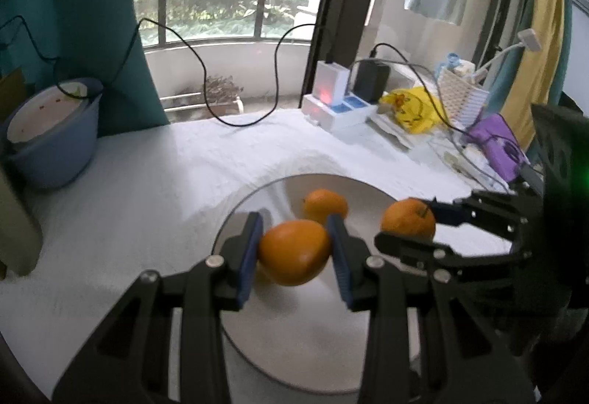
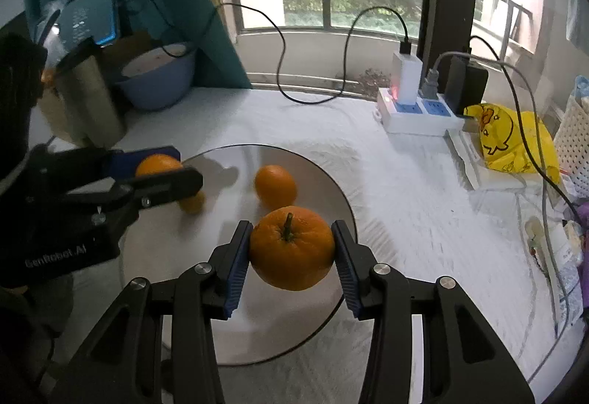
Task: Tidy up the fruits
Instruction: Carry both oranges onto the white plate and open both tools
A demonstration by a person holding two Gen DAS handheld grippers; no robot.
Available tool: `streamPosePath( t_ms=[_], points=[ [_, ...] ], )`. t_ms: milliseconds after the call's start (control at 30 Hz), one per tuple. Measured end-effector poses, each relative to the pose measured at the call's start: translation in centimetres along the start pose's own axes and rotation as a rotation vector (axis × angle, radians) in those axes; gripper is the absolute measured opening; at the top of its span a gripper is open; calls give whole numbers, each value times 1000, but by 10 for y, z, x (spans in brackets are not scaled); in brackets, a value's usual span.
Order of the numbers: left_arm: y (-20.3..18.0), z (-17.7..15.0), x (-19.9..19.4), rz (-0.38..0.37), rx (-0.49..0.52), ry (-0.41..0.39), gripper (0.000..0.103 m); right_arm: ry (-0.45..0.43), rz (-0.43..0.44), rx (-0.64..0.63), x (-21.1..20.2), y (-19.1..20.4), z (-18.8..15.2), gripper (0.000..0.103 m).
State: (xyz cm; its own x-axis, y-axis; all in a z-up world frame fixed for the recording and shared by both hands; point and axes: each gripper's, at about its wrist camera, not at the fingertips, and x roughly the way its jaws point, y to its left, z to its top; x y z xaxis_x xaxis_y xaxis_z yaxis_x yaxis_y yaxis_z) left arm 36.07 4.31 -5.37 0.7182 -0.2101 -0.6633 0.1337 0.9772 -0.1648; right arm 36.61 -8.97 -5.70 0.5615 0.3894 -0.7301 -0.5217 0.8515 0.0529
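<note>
My left gripper (image 1: 294, 249) is shut on an orange (image 1: 294, 251) and holds it just above a round silver plate (image 1: 294, 341). My right gripper (image 2: 292, 253) is shut on a second orange (image 2: 292, 251) with a green stem, above the same plate (image 2: 279, 323). A third orange (image 1: 324, 205) lies loose on the plate's far side; it also shows in the right wrist view (image 2: 276, 185). The right gripper with its orange (image 1: 408, 220) shows at the right in the left wrist view. The left gripper with its orange (image 2: 158, 165) shows at the left in the right wrist view.
The plate lies on a white cloth (image 1: 165, 183). A blue basin (image 1: 51, 142) stands far left, a steel cup (image 2: 92, 98) near it. A white power strip (image 2: 416, 109) with chargers and cables, a yellow bag (image 2: 511, 139) and a white basket (image 1: 464, 95) sit at the right.
</note>
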Motion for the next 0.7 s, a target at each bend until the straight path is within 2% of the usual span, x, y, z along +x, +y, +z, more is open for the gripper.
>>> streamPosePath(
  t_ms=[400,633,700],
  points=[
    [-2,11,34,27,2,66,38,14,-14,-13,21,-1,0,46],
    [0,9,31,44,-19,84,38,16,-18,-7,20,-2,1,46],
    [1,10,25,42,-30,70,47,10,-26,-3,16,-2,2,47]
  ],
)
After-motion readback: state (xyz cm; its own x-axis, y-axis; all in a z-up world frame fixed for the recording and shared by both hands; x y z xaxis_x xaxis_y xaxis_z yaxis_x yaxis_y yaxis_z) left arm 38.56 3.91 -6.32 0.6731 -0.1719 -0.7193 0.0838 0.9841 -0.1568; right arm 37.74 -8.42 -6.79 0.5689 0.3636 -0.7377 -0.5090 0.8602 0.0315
